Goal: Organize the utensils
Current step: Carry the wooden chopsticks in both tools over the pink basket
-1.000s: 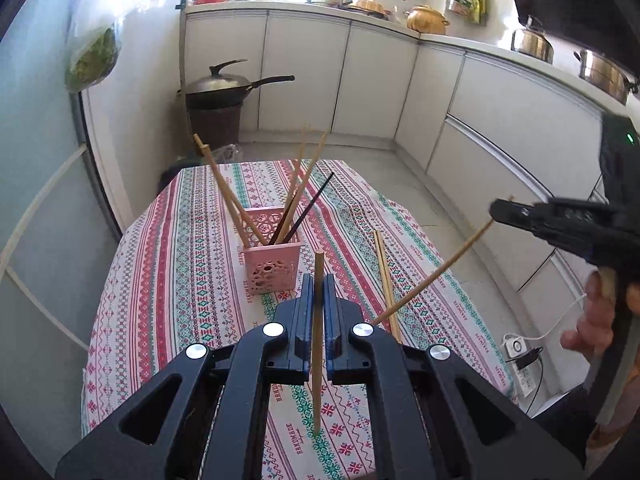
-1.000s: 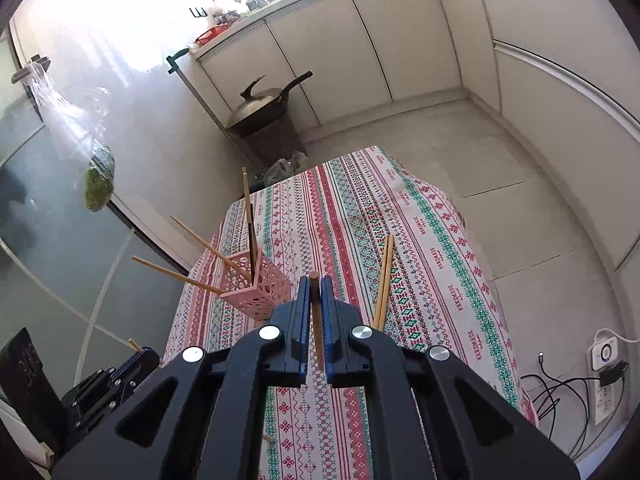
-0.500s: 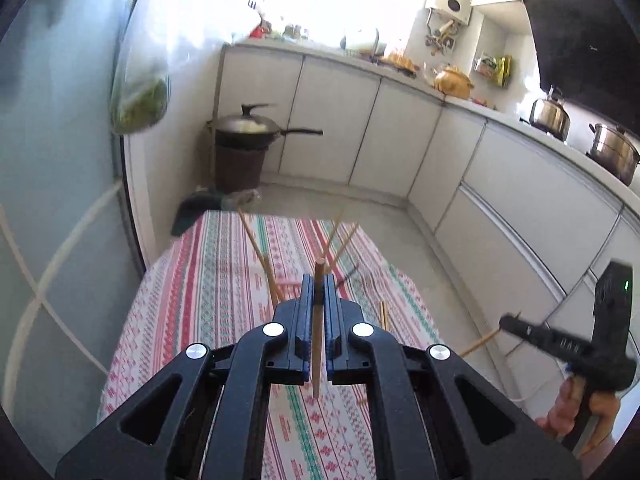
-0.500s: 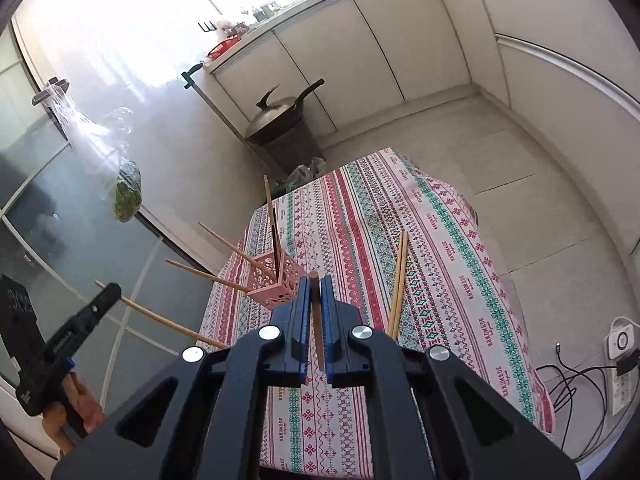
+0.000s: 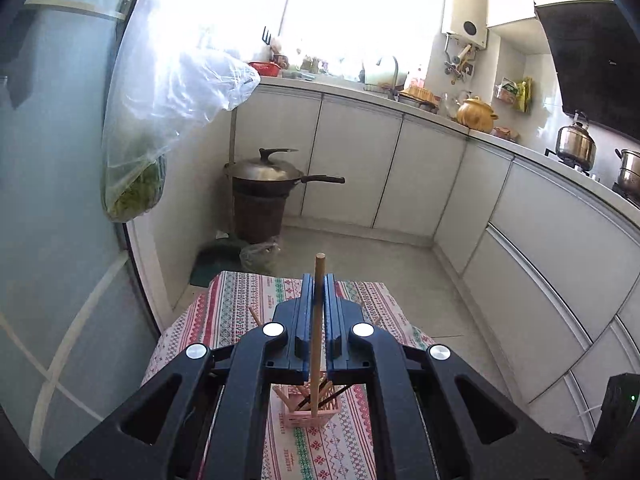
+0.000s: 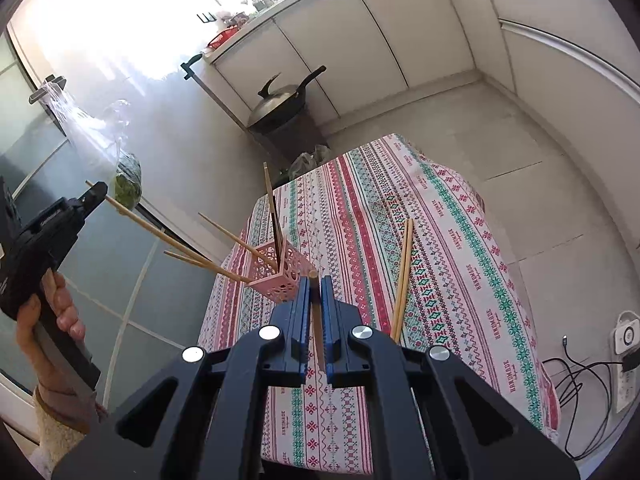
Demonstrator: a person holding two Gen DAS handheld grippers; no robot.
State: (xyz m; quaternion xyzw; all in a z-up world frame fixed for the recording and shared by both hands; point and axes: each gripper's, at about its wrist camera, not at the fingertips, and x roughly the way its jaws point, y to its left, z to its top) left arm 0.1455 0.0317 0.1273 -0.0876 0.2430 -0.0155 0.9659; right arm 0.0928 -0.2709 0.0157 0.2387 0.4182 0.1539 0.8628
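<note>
White kitchen cupboards (image 5: pixel 352 168) stand far past both tools, and a wok (image 5: pixel 266 170) sits on a dark bin by the wall. Below the tools is a small counter with a striped cloth (image 6: pixel 400 216) in red, green and white. Tiny words are printed on the cloth, but they are too small to read.

On the cloth, just ahead of the right tool (image 6: pixel 315 300) and a bit to its left, stands a pink holder (image 6: pixel 278 276) with holes in its sides. Several wooden chopsticks and one dark stick lean out of it in different ways. In the left tool's view the holder shows right under the tool, between its arms.

Two loose chopsticks (image 6: pixel 403 276) lie side by side on the cloth, just to the right of the right tool.

A hand (image 6: pixel 60 312) holds the left tool (image 5: pixel 319 304) up high, above and to the left of the holder. Its jaws are closed tight on one chopstick (image 5: pixel 318 336), and the low end of this stick points down at the holder.

The right tool's jaws are closed tight on another chopstick (image 6: pixel 316 312), which runs along between its fingers.
</note>
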